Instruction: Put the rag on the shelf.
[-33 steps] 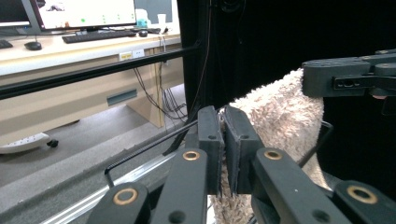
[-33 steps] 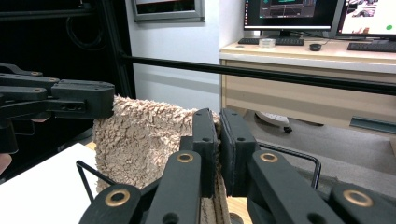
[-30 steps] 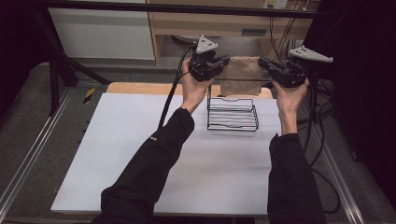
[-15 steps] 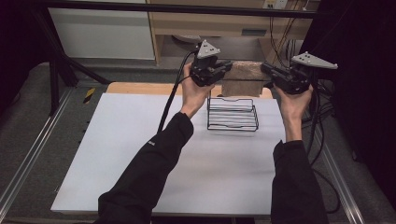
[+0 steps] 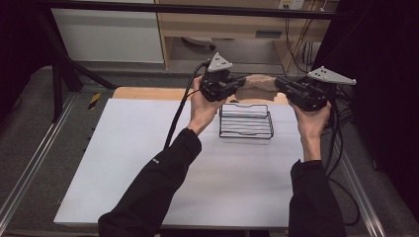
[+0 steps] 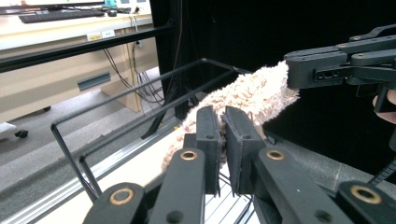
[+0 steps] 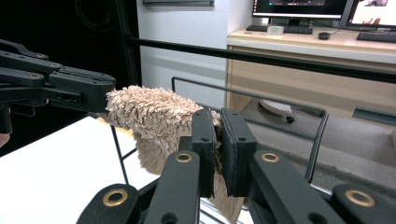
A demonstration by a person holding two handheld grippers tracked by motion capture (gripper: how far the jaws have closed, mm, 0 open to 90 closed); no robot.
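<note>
There is one big white worktop (image 5: 148, 163), flat and smooth. On it stands one black wire rack (image 5: 246, 121) made of thin bars. Above the rack's far side hangs one small fluffy tan cloth (image 5: 257, 86), stretched between two claws. The left claw (image 5: 239, 84) pinches one end of the cloth tight. The right claw (image 5: 279, 85) pinches the other end. No writing can be read.

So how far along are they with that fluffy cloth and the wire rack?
Done: both grippers, left and right, are shut on opposite ends of the fuzzy beige cloth, lifted off the table. In hand: it hangs stretched above the black wire rack. Left: probably draping it over the rack.
</note>
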